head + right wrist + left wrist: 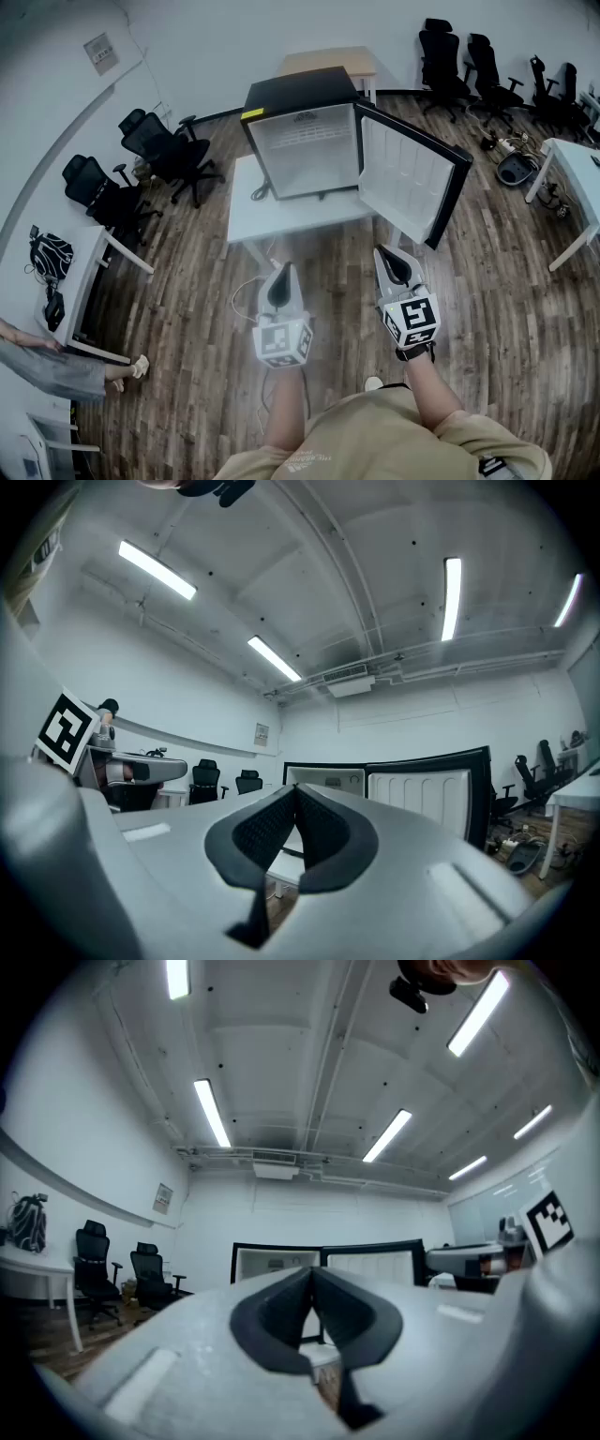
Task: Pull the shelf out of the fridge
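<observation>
A black mini fridge [298, 122] stands on a low white table [281, 217] a few steps ahead of me. Its door [412, 178] hangs open to the right. The inside is pale, and I cannot make out the shelf clearly from here. My left gripper [279, 269] and right gripper [385, 251] are held side by side in the air in front of my body, well short of the table. Both are shut with nothing between the jaws. The left gripper [311, 1275] view shows the fridge [274, 1262] beyond its tips. The right gripper [294, 795] view shows the open door [422, 794].
Black office chairs [164, 150] stand at the left and more chairs [469, 61] at the back right. White desks sit at the far right [572, 173] and left [80, 281]. A person [47, 366] is at the lower left. A cable [246, 292] lies on the wooden floor.
</observation>
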A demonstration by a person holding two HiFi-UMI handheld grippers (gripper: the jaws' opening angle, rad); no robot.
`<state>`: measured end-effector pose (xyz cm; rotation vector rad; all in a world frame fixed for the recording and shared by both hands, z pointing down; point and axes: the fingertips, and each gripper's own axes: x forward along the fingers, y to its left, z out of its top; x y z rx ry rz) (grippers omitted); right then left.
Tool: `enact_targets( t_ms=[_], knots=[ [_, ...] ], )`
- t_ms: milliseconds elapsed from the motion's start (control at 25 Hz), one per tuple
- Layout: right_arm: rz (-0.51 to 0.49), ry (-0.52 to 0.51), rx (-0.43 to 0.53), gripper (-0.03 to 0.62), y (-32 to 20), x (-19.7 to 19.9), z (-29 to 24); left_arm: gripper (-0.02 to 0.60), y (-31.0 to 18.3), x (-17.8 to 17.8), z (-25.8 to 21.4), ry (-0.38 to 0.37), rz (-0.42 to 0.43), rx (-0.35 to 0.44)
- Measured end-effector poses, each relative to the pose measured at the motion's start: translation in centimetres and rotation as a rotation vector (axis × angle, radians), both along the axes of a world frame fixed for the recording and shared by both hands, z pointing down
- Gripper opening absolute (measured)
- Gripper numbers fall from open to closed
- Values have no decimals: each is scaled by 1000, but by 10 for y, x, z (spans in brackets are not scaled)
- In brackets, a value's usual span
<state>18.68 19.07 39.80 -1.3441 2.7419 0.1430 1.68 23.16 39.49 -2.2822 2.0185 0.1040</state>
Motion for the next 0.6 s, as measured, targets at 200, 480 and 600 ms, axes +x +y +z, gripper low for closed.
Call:
enact_targets(
  t_ms=[200,480,600],
  knots=[
    [-9,-49,-61,5,-23,21,21,2,-15,22,12,0,-8,-12],
    [-101,-82,-162,5,-45,5,62,2,-33,36,58,27,1,-99],
    [-128,-61,-166,5,-53,-7,67,2,-44,24,67,35,-18,-112]
  ],
)
